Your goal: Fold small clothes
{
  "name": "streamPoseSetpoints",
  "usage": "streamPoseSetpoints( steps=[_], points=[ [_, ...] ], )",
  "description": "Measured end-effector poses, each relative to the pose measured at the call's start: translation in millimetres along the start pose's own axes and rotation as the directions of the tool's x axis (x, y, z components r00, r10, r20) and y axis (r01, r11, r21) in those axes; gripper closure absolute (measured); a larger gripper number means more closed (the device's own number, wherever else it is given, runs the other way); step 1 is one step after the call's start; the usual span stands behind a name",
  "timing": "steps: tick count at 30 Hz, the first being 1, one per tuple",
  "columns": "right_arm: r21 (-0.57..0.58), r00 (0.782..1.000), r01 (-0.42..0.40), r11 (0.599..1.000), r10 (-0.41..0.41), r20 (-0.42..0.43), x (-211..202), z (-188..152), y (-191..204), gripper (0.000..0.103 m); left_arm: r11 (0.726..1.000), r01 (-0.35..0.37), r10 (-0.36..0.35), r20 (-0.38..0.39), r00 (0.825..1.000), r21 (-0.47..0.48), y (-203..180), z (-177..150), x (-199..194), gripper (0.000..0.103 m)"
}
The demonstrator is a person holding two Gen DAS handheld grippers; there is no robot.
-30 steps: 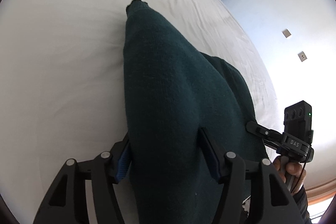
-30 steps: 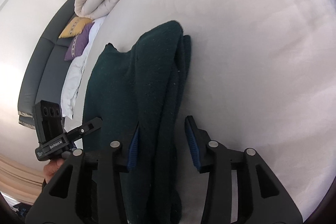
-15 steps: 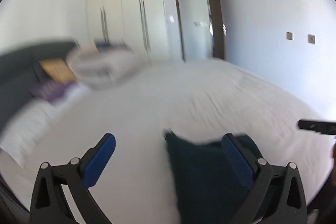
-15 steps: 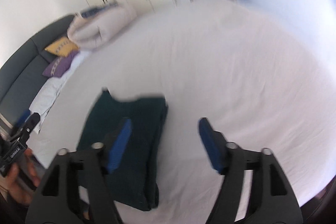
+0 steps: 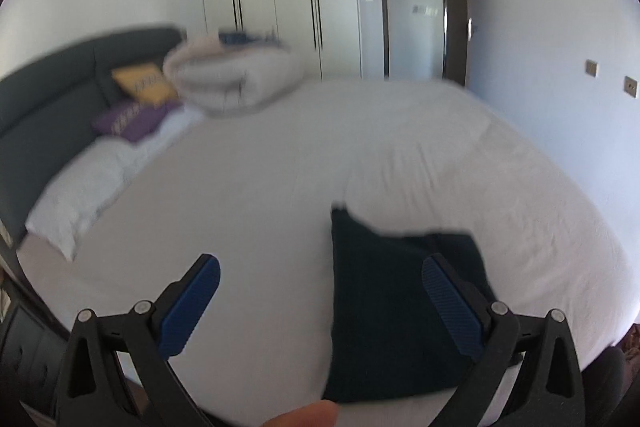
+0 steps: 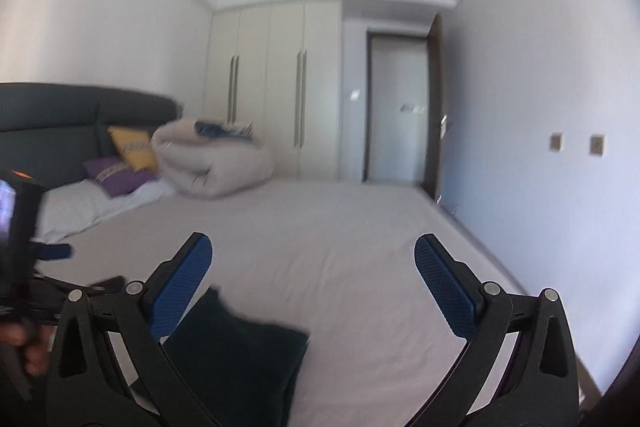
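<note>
Since a second ago both grippers have been lifted off the dark green garment (image 5: 396,311), now folded on the white bed (image 5: 260,195). The left gripper (image 5: 320,301) is released; the right gripper (image 6: 312,287) is opening, empty. Loose edges are best checked before withdrawal.

No text, label, brand or number can be read in either view. The yellow cushion (image 5: 145,83) and the purple cushion (image 5: 130,119) at the dark headboard each carry a pale printed band, but blur leaves it illegible in both the left and right wrist views. The 2 small wall plates (image 6: 577,143) on the right-hand wall show no markings that can be made out. A lit screen (image 6: 6,203) on the device at the left edge of the right wrist view is too smeared to read
</note>
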State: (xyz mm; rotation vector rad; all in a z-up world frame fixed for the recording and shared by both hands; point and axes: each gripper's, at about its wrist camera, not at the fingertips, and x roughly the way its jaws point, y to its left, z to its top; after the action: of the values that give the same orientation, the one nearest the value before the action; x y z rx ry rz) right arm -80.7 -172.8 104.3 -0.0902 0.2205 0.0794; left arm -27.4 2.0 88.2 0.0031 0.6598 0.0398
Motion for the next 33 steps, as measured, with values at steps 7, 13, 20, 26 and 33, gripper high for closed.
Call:
streamPoseSetpoints(
  steps=[7,13,20,26,33],
  points=[
    [0.068,0.941,0.034,0.997,-0.009,-0.339,47,-56,9,0.0,1.0,-0.003,-0.001,-0.158,0.988,-0.027,4,-54,48,0.0],
    [0.136,0.866,0.074,0.988,0.004,-0.5,83,-107,18,0.0,0.999,0.012,-0.018,-0.197,0.98,-0.031,4,-77,55,0.0],
    [0.139,0.82,0.106,0.985,-0.007,-0.572,97,-152,24,0.0,0.999,0.021,-0.028,-0.207,0.978,-0.036,3,-87,59,0.0],
    [0.152,0.801,0.109,0.982,0.004,-0.598,102,-171,20,0.0,0.999,0.026,-0.034,-0.223,0.974,-0.042,2,-95,62,0.0],
    [0.133,0.798,0.111,0.985,-0.008,-0.603,89,-158,16,0.0,0.998,0.037,-0.048,-0.232,0.971,-0.05,3,-99,64,0.0]
  ],
)
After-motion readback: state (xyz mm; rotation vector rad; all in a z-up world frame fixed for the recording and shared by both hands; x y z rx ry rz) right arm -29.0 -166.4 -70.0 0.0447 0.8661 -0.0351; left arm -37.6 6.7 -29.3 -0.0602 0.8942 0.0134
